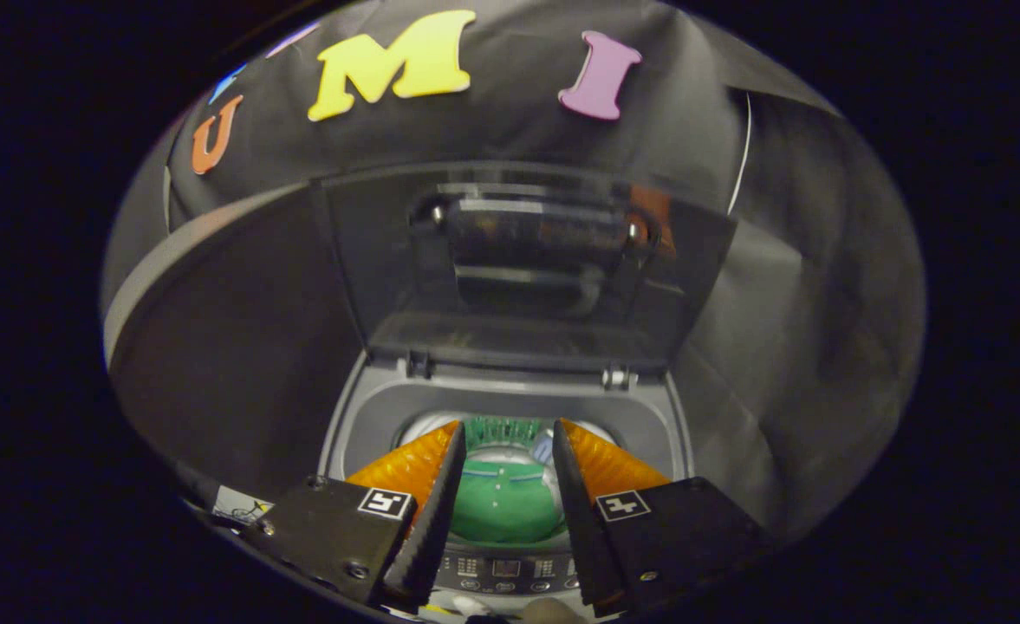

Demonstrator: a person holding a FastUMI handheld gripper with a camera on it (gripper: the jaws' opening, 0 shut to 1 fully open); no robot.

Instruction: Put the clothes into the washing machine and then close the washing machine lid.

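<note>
A top-loading washing machine (362,416) stands below me with its dark see-through lid (518,269) raised upright at the back. A green garment (505,503) with a white stripe and small buttons lies inside the drum, seen through the gap between my fingers. My gripper (507,438) hovers above the drum opening, open, with nothing held between the fingers. The machine's control panel (505,569) runs along the front edge, just under the fingers.
Black cloth walls surround the machine on the left, back and right. A grey band (172,260) curves along the left wall. The lid's hinges (615,377) sit at the rear rim of the opening.
</note>
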